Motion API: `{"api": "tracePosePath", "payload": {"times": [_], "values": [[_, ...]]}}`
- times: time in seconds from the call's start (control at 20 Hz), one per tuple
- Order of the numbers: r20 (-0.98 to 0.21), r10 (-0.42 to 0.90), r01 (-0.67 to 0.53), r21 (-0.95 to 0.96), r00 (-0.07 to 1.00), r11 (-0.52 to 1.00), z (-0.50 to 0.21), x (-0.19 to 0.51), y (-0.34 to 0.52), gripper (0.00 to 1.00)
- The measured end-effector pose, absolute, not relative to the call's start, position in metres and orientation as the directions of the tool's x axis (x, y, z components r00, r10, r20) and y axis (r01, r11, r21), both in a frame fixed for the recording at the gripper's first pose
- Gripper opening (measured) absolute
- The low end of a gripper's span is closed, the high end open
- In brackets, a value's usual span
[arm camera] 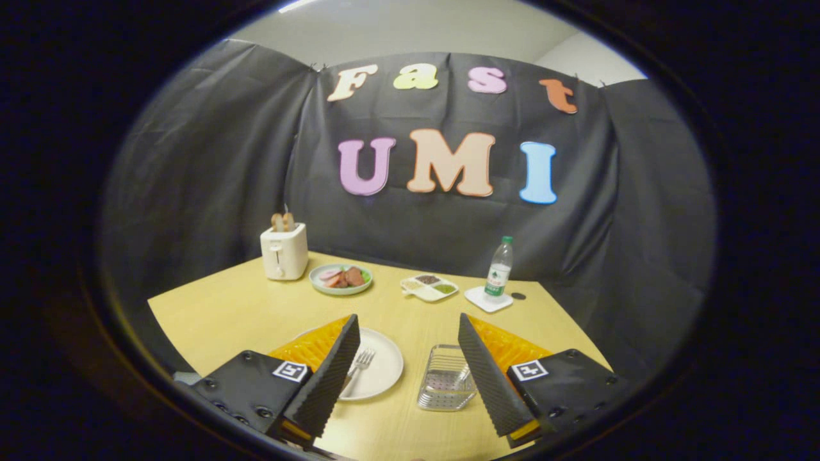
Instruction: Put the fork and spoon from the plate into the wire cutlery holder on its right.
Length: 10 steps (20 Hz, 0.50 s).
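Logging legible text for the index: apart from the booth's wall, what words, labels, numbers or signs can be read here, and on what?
Water bottle label: too small and blurred to read.
Square markers on the gripper's body: coded patterns, no words.
Toaster, plate, wire cutlery holder: no text seen.
So nothing legible. The gripper is open above the table, with nothing between its fingers.

tool (407, 333): ribbed wedge pads | square marker tags | screwed housings | fingers spread
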State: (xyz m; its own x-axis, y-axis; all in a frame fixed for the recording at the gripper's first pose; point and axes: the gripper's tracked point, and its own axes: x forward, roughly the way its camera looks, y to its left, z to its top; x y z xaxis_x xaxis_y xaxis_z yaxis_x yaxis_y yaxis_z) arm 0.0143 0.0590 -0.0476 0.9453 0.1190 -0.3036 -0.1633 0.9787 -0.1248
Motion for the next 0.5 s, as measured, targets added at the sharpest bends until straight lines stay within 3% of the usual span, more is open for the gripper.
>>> {"api": "tracePosePath", "payload": {"times": [0.3, 0.5], "values": [[-0.512, 0.193, -0.274, -0.088, 0.837, 0.958, -0.095, 0.018, 0.101, 0.97], [-0.622, 0.196, -0.278, -0.037, 0.758, 0.960, -0.125, 0.024, 0.108, 0.97]]}}
